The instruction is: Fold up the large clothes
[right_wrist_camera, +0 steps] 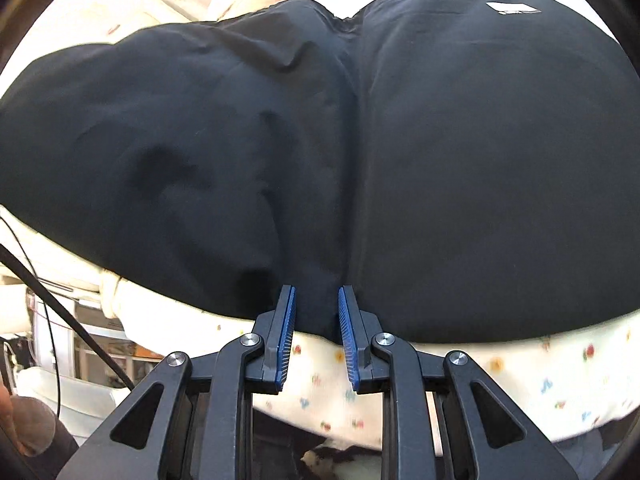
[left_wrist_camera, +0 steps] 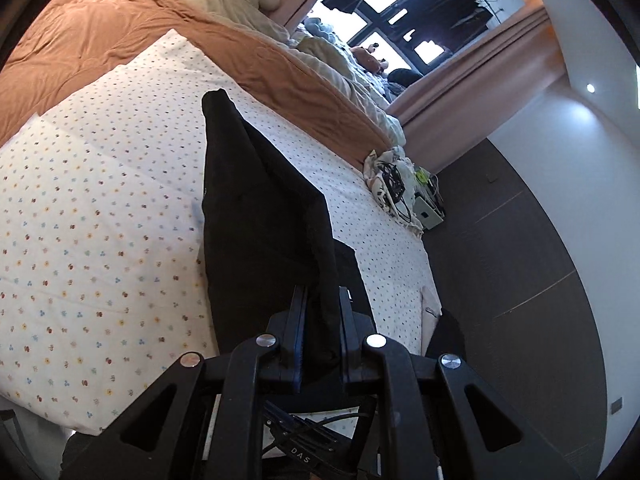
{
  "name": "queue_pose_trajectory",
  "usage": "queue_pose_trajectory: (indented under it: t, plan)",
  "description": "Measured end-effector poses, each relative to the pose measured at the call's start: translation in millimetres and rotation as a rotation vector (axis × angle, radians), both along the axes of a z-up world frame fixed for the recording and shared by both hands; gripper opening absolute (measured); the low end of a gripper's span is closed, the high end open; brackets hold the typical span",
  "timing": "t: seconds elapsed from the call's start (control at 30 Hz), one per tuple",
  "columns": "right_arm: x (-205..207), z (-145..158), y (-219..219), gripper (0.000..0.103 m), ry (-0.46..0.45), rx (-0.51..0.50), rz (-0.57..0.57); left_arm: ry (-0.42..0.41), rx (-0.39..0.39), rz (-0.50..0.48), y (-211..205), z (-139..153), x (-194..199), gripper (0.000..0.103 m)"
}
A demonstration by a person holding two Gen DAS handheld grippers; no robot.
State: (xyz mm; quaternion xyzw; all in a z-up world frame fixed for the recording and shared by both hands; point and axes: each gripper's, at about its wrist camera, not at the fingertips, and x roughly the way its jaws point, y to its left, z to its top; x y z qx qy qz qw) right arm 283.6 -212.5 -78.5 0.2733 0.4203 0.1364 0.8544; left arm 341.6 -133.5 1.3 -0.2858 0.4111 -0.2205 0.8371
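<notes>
Black garment [left_wrist_camera: 256, 216] clamped in left gripper [left_wrist_camera: 320, 300], edge lifted off dotted sheet [left_wrist_camera: 100, 208]. Other fold [right_wrist_camera: 320, 160] pinched by right gripper [right_wrist_camera: 317, 300], pads closed on it.

The garment [left_wrist_camera: 256, 208] lies on the sheet [left_wrist_camera: 100, 200] of the bed, and one edge of it rises from the sheet into the left gripper [left_wrist_camera: 320, 304]. Behind the sheet lies a blanket [left_wrist_camera: 100, 28], and behind that the window [left_wrist_camera: 420, 12]. In the right wrist view the garment [right_wrist_camera: 460, 160] spreads before the right gripper [right_wrist_camera: 316, 304], with a fold of it between the fingers.
</notes>
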Motion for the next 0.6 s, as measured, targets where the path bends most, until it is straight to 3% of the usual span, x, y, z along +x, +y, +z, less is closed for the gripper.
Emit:
queue_pose_trajectory:
  t: [0.3,0.6]
  plan:
    - [-37,9,-68,0.02,-0.128,0.134,-0.122,-0.013,0.023,-0.107,-72,10,2,0.015]
    - [-67,11,-143,0.02,-0.193,0.213,-0.28,0.043,0.034,-0.223,-161,-10,7,0.015]
